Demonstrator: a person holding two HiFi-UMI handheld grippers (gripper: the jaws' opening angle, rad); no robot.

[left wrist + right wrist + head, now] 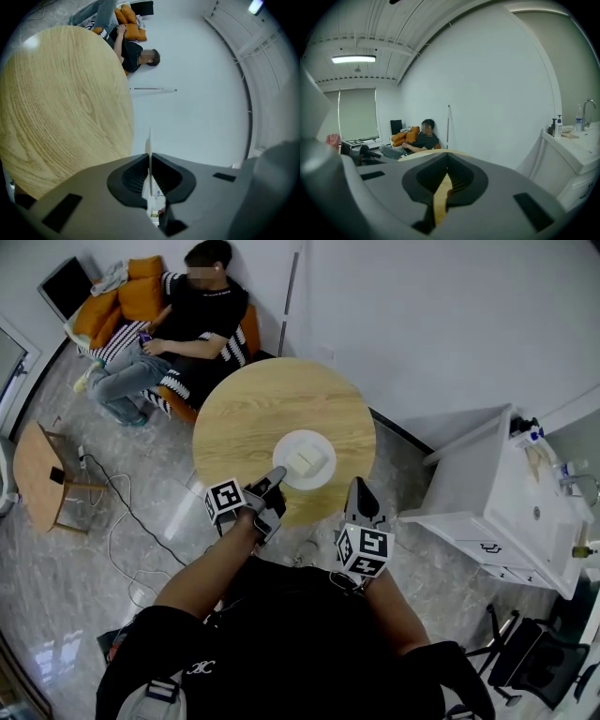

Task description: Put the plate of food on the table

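The round white plate [281,451], carrying a pale, blocky piece of food [307,461], is lying over the round light-wood table [253,409], close to the table edge nearest the person holding the grippers and well away from the far edge. From the head view it is looking level and seems to be resting on the wood, though whether it is fully down or hovering just above the top cannot be told.

The left gripper [277,472] is clamping the plate's rim on the side facing that near edge. In the left gripper view the thin white rim [149,145] is showing edge-on, pinched between the two dark jaws, with the table's grain [61,103] filling the left of the picture.

The right gripper [360,487] is hanging just off the near table edge, beside the plate but not touching it. Its jaws are pressed together with nothing held; only a sliver of tabletop [440,201] is showing through the slit below them.

Judging from this, the carrying is looking essentially done: the plate is sitting where it belongs. What is remaining is letting go of the rim and drawing the left gripper clear without dragging the plate toward the near edge.
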